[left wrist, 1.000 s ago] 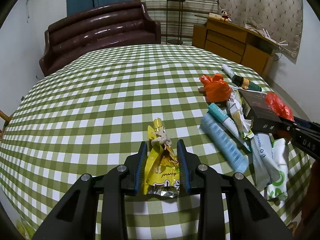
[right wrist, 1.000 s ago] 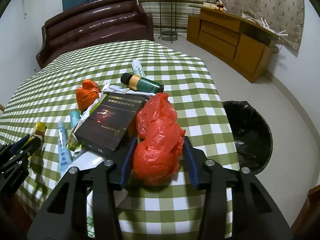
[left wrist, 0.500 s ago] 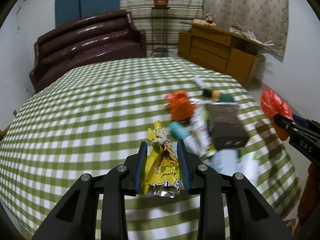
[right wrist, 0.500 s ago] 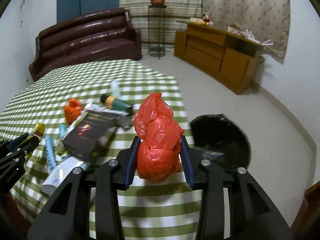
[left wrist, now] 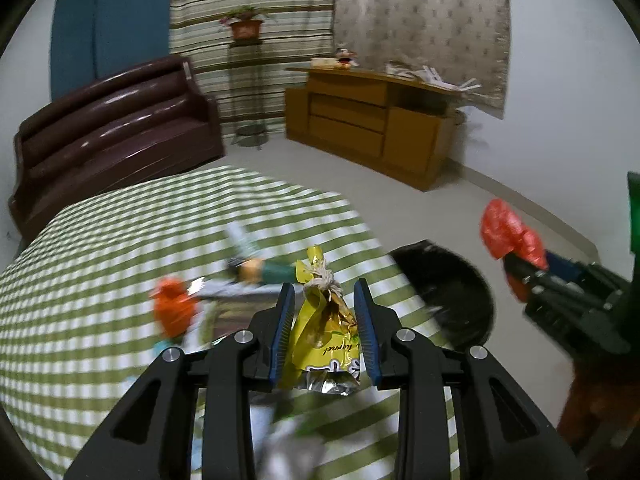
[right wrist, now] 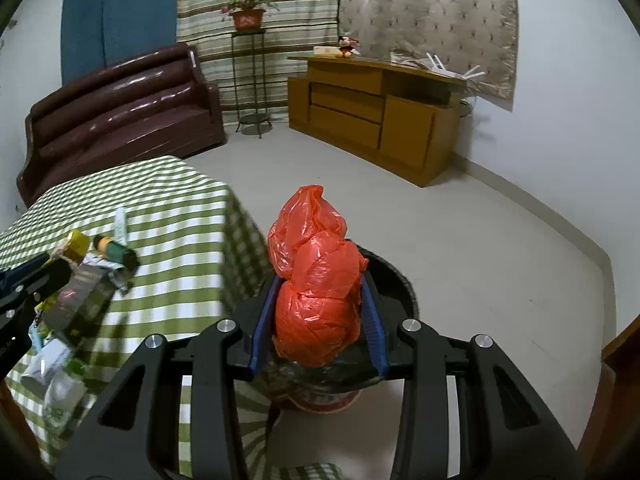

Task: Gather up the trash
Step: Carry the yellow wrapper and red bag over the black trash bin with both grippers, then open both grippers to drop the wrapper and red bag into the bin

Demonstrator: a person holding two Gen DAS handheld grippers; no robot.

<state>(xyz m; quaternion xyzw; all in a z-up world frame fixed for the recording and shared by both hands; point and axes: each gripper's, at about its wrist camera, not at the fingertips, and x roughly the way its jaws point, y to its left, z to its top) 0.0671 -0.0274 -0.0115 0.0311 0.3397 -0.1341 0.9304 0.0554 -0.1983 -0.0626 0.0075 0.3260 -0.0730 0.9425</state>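
A yellow foil snack wrapper (left wrist: 325, 336), knotted at the top with pale string, is clamped between the blue-padded jaws of the left gripper (left wrist: 325, 308), which are narrowed onto its sides. It is held above the green-and-white checked tablecloth (left wrist: 100, 280). On the cloth beyond it, blurred, are seen an orange plastic bag (left wrist: 174, 308), a green bottle with a dark cap (left wrist: 262, 270) and a white tube (left wrist: 240, 238). A black-lined trash bin (left wrist: 452, 292) is seen on the floor just off the table's right edge.

A crumpled red plastic bag (right wrist: 318, 280) is pinched between the blue pads of the right gripper (right wrist: 318, 300), whose jaws have just been closing a little onto it. The bag is held directly over the bin's opening (right wrist: 394, 284), beside the table's corner. A dark box (right wrist: 78, 300) is seen among the litter left on the cloth. A brown leather sofa (right wrist: 120, 116), a wooden sideboard (right wrist: 372, 112) and a potted plant on a stand (right wrist: 248, 16) are seen at the back of the room
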